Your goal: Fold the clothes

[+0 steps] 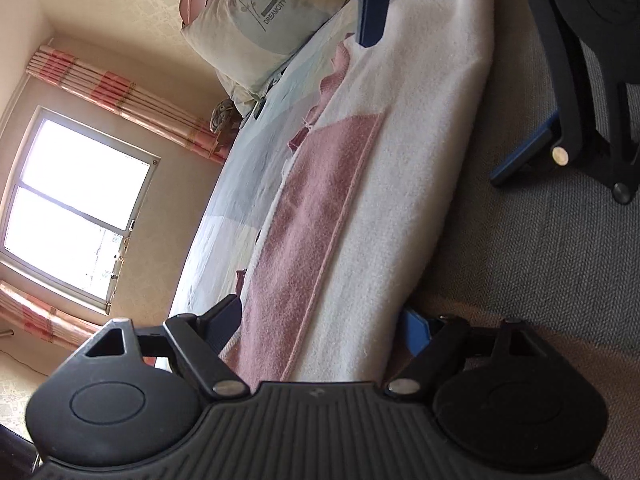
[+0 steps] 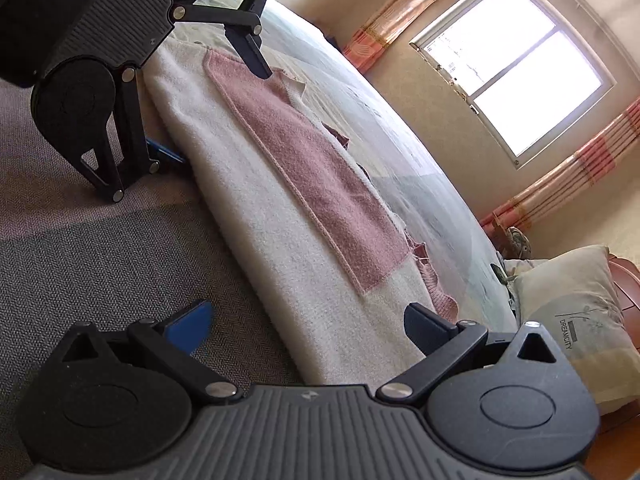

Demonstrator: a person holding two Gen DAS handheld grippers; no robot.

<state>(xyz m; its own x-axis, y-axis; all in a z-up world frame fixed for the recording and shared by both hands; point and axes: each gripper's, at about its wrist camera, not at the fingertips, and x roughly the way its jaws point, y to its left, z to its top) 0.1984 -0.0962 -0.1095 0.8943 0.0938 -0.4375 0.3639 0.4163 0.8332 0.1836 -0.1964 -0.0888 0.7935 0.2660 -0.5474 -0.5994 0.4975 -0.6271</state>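
Observation:
A folded cream garment (image 1: 400, 168) (image 2: 248, 216) with a pink panel (image 1: 320, 208) (image 2: 316, 164) lies as a long strip on the bed, along the edge of a grey mat (image 1: 528, 264). My left gripper (image 1: 320, 326) straddles one end of the strip, jaws wide, one finger on each side of the cloth. At the other end my right gripper (image 2: 310, 326) straddles it the same way. Each gripper also shows in the other's view: the right gripper (image 1: 448, 80), the left gripper (image 2: 210, 108). The cloth lies flat and unsqueezed between the fingers.
A pale blue bed sheet (image 1: 248, 168) (image 2: 400, 140) runs beyond the garment. A printed pillow (image 1: 260, 20) (image 2: 580, 312) sits at the bed's head. A bright window (image 1: 76, 200) (image 2: 516, 60) with striped pink curtains (image 1: 120, 92) is on the far wall.

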